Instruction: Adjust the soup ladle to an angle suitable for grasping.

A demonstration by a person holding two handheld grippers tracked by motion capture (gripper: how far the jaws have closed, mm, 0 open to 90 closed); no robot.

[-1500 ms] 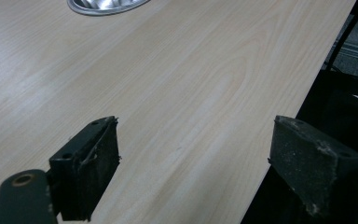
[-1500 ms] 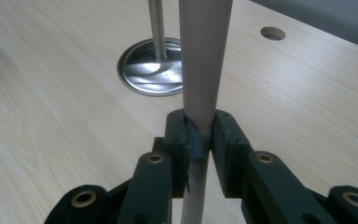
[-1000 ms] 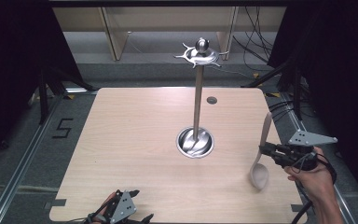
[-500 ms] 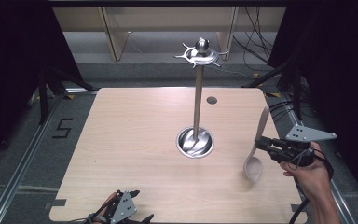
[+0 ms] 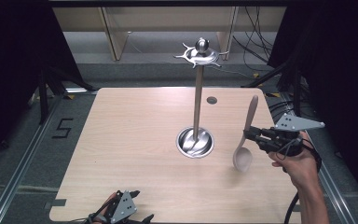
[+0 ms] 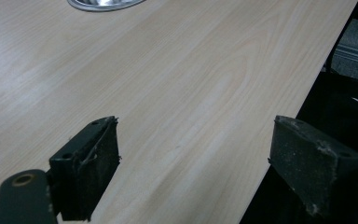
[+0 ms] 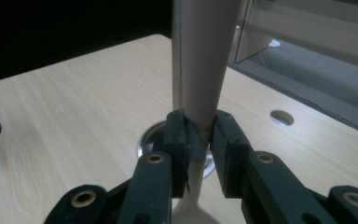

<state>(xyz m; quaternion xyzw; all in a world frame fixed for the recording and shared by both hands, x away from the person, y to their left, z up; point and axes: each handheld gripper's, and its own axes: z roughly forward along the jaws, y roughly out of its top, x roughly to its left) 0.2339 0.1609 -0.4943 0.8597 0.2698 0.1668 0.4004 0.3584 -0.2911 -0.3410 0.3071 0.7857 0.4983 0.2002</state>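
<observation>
A beige spoon (image 5: 246, 140) hangs above the table's right side, handle up and bowl down, with my right gripper (image 5: 251, 136) shut on its neck. In the right gripper view the jaws pinch the spoon's handle (image 7: 200, 70), which rises wide toward the camera. A metal stand (image 5: 196, 98) with a round base (image 5: 195, 142) and hooked top (image 5: 200, 53) rises from the table's middle, left of the spoon. My left gripper (image 5: 128, 210) rests at the table's front edge, jaws wide apart over bare wood with nothing between the pads (image 6: 88, 172).
The wooden table (image 5: 130, 135) has a small round hole (image 5: 211, 100) near its far edge. Its right edge (image 6: 303, 107) drops to dark floor. Shelving and cables lie beyond the far side.
My right gripper has lifted the spoon off the table and carried it up and toward the stand, turning the handle more upright. The left gripper has stayed put.
</observation>
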